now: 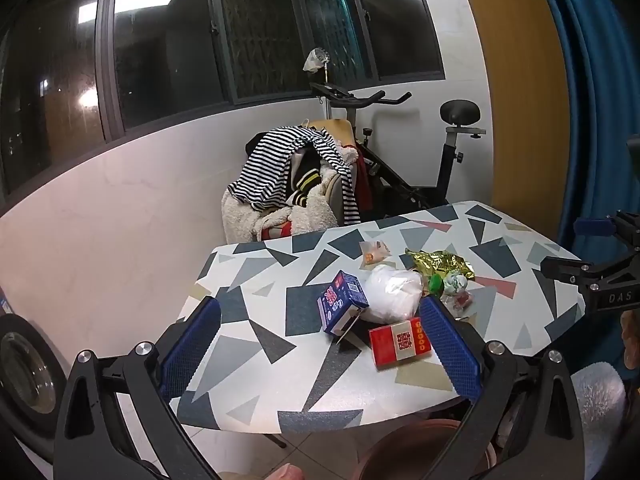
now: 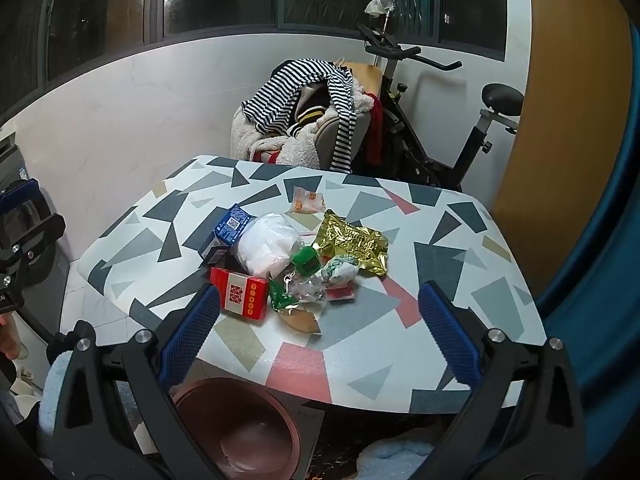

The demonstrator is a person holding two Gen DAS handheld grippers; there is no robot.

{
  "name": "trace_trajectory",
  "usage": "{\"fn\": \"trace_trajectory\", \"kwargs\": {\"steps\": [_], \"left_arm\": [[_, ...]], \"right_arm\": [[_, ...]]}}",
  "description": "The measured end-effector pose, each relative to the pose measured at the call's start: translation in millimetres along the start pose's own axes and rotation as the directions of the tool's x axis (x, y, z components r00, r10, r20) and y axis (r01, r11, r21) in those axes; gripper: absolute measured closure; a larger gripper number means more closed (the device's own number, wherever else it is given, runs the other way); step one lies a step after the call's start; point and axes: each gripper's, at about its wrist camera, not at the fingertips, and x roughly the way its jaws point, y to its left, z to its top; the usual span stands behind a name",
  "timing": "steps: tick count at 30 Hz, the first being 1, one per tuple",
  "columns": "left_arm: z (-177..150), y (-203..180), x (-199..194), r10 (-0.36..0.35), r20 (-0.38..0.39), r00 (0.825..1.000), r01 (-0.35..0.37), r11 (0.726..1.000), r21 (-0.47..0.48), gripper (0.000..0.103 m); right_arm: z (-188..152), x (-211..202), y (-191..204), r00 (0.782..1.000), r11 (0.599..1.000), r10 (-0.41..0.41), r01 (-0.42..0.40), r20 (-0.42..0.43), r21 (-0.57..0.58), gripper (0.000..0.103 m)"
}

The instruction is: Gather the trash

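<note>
A heap of trash lies on the patterned table (image 1: pixel 256 264) (image 2: pixel 440 264): a blue carton (image 1: pixel 342 303) (image 2: pixel 232 225), a white plastic bag (image 1: pixel 394 290) (image 2: pixel 266 249), a red-and-white box (image 1: pixel 400 342) (image 2: pixel 242 294), a gold foil wrapper (image 1: pixel 438 265) (image 2: pixel 352 242), a small clear packet (image 1: pixel 373 251) (image 2: pixel 307 200) and green scraps (image 2: pixel 304 264). My left gripper (image 1: pixel 320 344) hovers open over the near edge, nothing between its fingers. My right gripper (image 2: pixel 320 340) also hangs open and empty just short of the heap. A brown bin (image 2: pixel 236 428) (image 1: pixel 412 448) stands below the near table edge.
Behind the table a chair piled with striped and fleece clothes (image 1: pixel 292 184) (image 2: pixel 308 120) stands before an exercise bike (image 1: pixel 432 160) (image 2: pixel 440 120). A blue curtain (image 1: pixel 600 100) hangs at the right. A washing machine door (image 1: pixel 24 364) is at the left.
</note>
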Motion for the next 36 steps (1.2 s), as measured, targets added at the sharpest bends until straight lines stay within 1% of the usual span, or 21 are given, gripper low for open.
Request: {"fn": "trace_trajectory", "kwargs": {"steps": [4,12,13,36], "left_arm": [[6,2,-1,-0.004,-0.002,1.0,0.004,1.0,0.001,0.005],[5,0,0,0.0,-0.003,1.0,0.0,1.0,0.011,0.005],[0,-2,-2,0.001,-0.001,1.0,-0.001,1.0,0.015,0.005],[-5,-5,-3,-0.004,-0.002,1.0,0.004,1.0,0.017,0.005]], "right_arm": [[3,0,0,1.0,1.0,-0.006,0.006,-0.001,-0.004,0.006],[4,-4,-2,1.0,1.0,-0.014,0.014,0.003,-0.015,0.006],[5,-5,-3,1.0,1.0,-0.019,0.02,0.006,-0.017,0.006],[5,-7,-4,1.0,1.0,-0.02,0.02,0.012,-0.015,0.006]]}}
